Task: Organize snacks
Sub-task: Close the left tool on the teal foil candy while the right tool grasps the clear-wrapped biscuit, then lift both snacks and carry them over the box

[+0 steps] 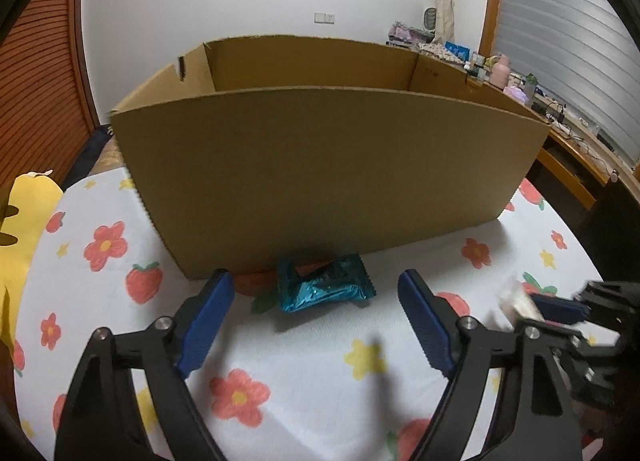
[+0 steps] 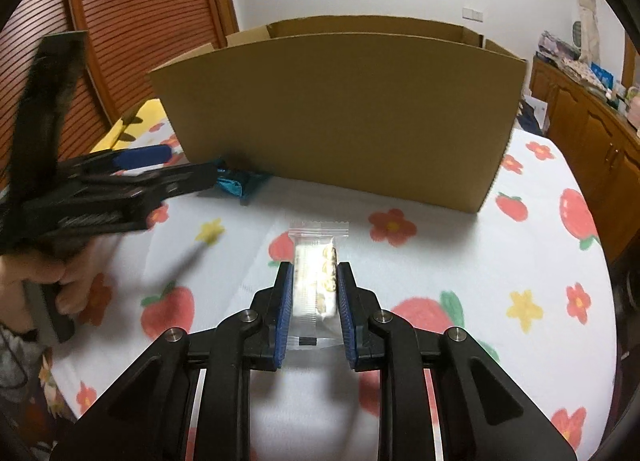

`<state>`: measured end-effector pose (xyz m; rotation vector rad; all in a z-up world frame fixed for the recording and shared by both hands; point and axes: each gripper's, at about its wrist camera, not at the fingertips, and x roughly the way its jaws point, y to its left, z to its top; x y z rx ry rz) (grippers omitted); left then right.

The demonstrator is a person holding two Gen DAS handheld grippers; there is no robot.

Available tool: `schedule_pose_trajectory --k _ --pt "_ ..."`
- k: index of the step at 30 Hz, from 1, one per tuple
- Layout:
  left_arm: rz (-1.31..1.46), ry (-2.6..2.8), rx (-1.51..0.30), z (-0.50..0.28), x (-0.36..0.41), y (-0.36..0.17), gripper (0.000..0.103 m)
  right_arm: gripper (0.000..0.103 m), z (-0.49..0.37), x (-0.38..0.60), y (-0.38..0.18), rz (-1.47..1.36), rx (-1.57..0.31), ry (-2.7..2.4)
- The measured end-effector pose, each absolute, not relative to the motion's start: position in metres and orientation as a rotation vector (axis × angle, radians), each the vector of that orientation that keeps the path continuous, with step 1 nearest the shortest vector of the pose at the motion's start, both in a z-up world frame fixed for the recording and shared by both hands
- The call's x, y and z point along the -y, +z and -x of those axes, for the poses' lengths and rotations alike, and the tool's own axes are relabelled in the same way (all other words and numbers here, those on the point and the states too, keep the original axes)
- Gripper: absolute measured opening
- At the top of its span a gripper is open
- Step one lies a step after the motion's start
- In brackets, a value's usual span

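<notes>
I am holding my right gripper (image 2: pixel 314 273) closed on a small clear plastic snack packet with a pale bar inside (image 2: pixel 316 277); the blue ribbed pads are pressing its two long sides, and the packet is pointing away from me, its crimped far end sticking out past the fingertips above the white cloth printed with red flowers and strawberries (image 2: pixel 460 245).

My left gripper (image 1: pixel 316 289) is standing wide apart, gripping nothing. A crinkled shiny teal foil snack wrapper (image 1: pixel 324 285) is lying on the cloth beyond its fingertips, roughly in line with the gap between them, and neither blue pad is touching it. The wrapper is sitting just against the near wall of the big open brown cardboard box (image 1: pixel 320 165), outside it.

The box is resting on the cloth straight ahead of both grippers, its near wall upright; I cannot tell what is lying inside. In the right wrist view, a hand (image 2: pixel 36 281) is gripping the left tool's black handle, blurred at the left edge.
</notes>
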<state>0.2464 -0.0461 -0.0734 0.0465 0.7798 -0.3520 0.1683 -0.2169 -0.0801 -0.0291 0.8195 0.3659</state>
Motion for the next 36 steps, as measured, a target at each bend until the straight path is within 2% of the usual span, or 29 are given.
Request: schedule_pose_trajectory --k 2,5,9,17,27,28,36 --pt "-0.048 -0.342 -0.793 -0.252 0.049 -0.076 0.075 0.019 -0.163 0.218 -0.079 0.025 -0.812 0.368" --pt "-0.078 -0.317 -0.817 -0.258 0.054 -0.079 0.070 0.019 -0.155 0.218 -0.079 0.025 -0.801 0.369" --pt "-0.107 -0.301 -0.844 -0.263 0.059 -0.083 0.068 0.020 -0.147 0.215 -0.082 0.059 -0.789 0.354" --pt "-0.134 -0.292 -0.887 -0.269 0.068 -0.092 0.058 0.020 -0.145 0.221 -0.087 0.047 -0.794 0.360" --pt "-0.105 -0.313 -0.900 -0.266 0.068 -0.090 0.039 0.020 -0.148 0.221 -0.089 0.039 -0.801 0.370" --pt "-0.109 -0.319 -0.897 -0.264 0.067 -0.089 0.033 0.020 -0.148 0.221 -0.089 0.041 -0.801 0.369" --pt "-0.114 -0.346 -0.892 -0.246 0.055 -0.086 0.029 0.020 -0.146 0.220 -0.089 0.050 -0.792 0.368"
